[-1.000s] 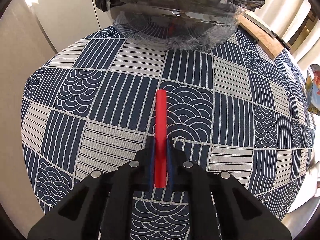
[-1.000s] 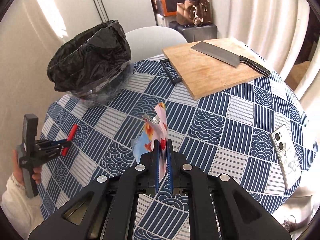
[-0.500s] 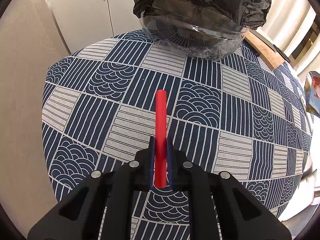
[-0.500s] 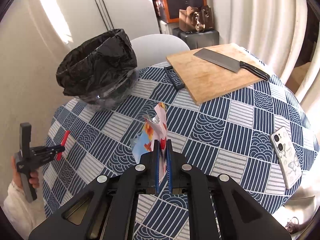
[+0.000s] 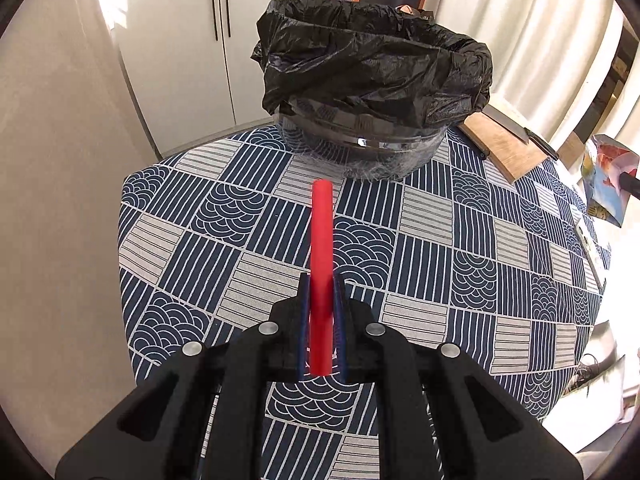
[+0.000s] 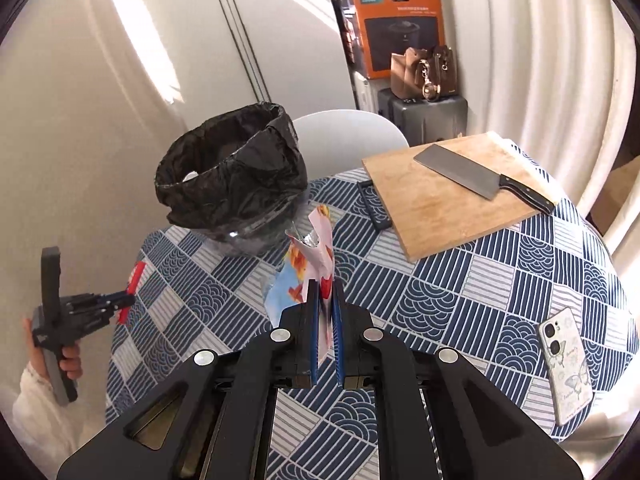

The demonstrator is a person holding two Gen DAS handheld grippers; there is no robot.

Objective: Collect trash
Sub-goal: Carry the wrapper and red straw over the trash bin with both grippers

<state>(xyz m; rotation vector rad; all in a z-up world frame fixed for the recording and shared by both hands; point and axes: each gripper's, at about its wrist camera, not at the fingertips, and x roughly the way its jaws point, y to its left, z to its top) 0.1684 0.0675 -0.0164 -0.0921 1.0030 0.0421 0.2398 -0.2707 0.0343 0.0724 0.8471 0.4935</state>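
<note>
My left gripper [image 5: 321,280] is shut on a red straw [image 5: 322,240] that sticks out forward, lifted above the patterned tablecloth [image 5: 460,272]. Straight ahead stands the bin lined with a black bag [image 5: 372,76], its mouth open. My right gripper [image 6: 325,286] is shut on a crumpled colourful snack wrapper [image 6: 308,264], held up above the table. In the right wrist view the bin [image 6: 232,176] sits to the upper left, and the left gripper [image 6: 120,302] with the red straw [image 6: 134,286] shows at the far left in a person's hand [image 6: 68,364]. The wrapper [image 5: 608,176] also appears at the left wrist view's right edge.
A wooden cutting board [image 6: 452,200] carries a cleaver [image 6: 476,178] at the back right. A phone in a butterfly case [image 6: 566,360] lies near the table's right edge. A small dark frame [image 6: 374,208] rests beside the board. A white chair [image 6: 348,136], a suitcase and boxes stand behind.
Both grippers have risen with their loads. The left one pulled back and up, so the whole bin and its rim now show. The right view looks into the bin's mouth.
</note>
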